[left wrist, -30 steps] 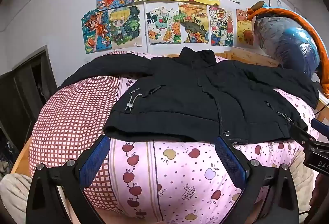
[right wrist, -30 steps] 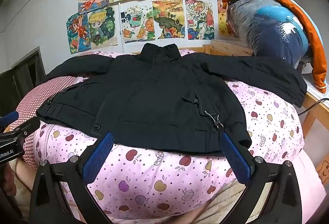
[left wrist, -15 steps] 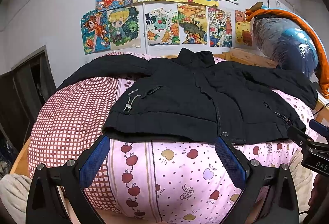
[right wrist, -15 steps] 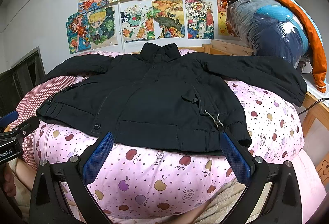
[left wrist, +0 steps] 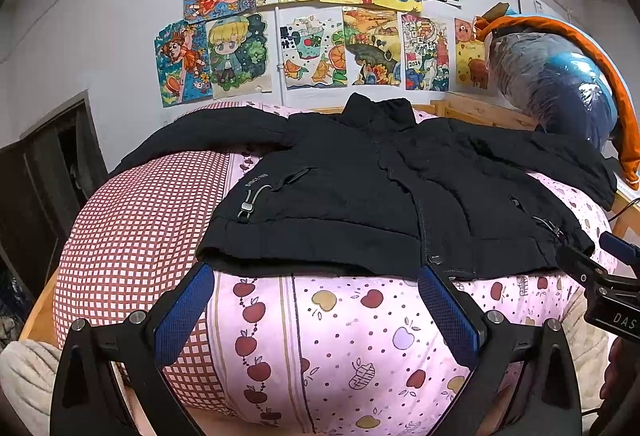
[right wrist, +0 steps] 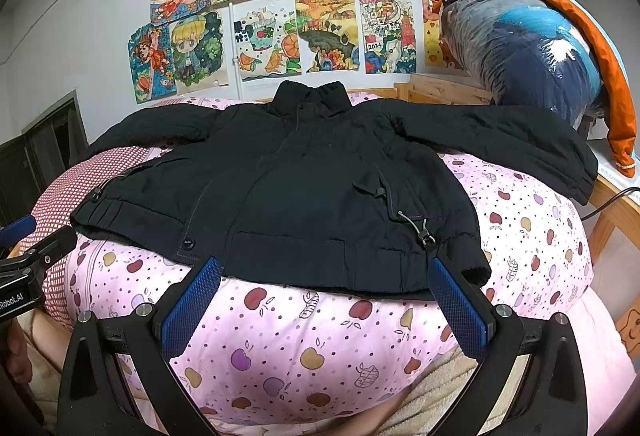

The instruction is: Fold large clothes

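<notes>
The black jacket [right wrist: 304,188] is spread flat; both the left gripper [left wrist: 316,300] and right gripper [right wrist: 326,290] are held wide apart at its hem, with bare quilt [right wrist: 320,348] below.

a pink quilt [left wrist: 340,336] printed with apples and dots covers the bed, and a red-and-white checked cover [left wrist: 132,236] lies over it at nine o'clock. a cluster of bright children's drawings [right wrist: 280,8] is taped to the white wall [right wrist: 80,16] at twelve o'clock. at two o'clock sits a clear plastic bag of blue bedding [right wrist: 528,56] with an orange cloth [right wrist: 600,56] draped over it, above a pale wooden bed frame [right wrist: 444,92]. a dark doorway [left wrist: 44,176] stands at nine o'clock.
</notes>
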### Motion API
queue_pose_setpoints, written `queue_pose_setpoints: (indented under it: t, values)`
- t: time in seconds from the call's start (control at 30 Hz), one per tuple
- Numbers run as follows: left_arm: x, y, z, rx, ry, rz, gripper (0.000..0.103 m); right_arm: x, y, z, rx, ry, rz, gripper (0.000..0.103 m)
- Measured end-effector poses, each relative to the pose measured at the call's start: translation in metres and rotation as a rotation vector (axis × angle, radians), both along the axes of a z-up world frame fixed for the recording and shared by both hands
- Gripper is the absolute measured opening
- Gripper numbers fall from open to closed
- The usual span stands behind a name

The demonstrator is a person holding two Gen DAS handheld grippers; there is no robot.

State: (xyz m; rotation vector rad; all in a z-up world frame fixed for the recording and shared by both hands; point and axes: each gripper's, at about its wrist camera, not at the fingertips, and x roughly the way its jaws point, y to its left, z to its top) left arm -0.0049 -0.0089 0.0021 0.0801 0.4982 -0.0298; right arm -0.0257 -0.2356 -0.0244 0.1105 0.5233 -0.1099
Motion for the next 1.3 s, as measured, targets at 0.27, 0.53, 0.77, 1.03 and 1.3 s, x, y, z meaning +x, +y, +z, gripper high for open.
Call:
queue_pose_setpoints:
  t: [0.27,0.53,0.77,1.03,1.3]
  values:
    - [-0.0005,-0.0009,0.0006,0.001,-0.002,-0.004,0.103,-0.0005,-0.0004,0.0003,0.001,0.0,0.0,0.102]
    - [-0.0009,-0.0036,0.0014,0.002,-0.003,-0.004,0.103,0.0,-0.0009,0.0005,0.002,0.003,0.0,0.102]
    - [-0.0009,-0.0032,0.0006,0.002,-0.004,-0.003,0.103,0.0001,-0.0015,0.0035,0.003,0.003,0.0,0.102]
    - [-0.0011,-0.0036,0.0013,0.002,-0.002,-0.005,0.103,-0.0004,-0.0035,-0.0007,0.009,0.011,0.004,0.102]
    - [-0.0004,-0.0058,0.0017,0.0,0.004,-0.015,0.103,0.003,-0.0047,-0.0018,0.016,0.026,0.004,0.102]
